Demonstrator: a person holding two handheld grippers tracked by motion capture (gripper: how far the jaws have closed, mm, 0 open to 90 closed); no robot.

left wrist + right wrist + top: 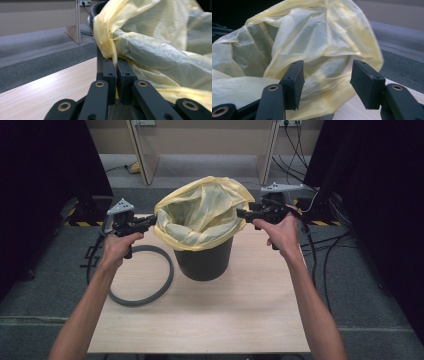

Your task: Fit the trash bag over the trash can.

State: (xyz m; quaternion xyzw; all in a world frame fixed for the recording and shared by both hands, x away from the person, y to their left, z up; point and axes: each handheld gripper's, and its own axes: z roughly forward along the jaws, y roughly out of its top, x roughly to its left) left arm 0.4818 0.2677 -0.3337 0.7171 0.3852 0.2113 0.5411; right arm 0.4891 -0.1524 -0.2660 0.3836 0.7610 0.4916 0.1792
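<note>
A black bin (205, 261) stands mid-table, lined with a yellow plastic bag (200, 215) whose rim drapes over the edge. At the bin's left side my left gripper (151, 220) is shut on the bag's rim. In the left gripper view the jaws (117, 62) pinch a fold of the yellow bag (155, 50) between them. At the bin's right side my right gripper (241, 213) is held level toward the bag. In the right gripper view its jaws (327, 68) stand apart, with the bag (317, 32) billowing just beyond and between them, and the pads do not press on it.
A grey ring (142, 276) lies flat on the wooden table (210, 320) left of the bin. Cables run over the grey floor at the right, and table legs stand at the back.
</note>
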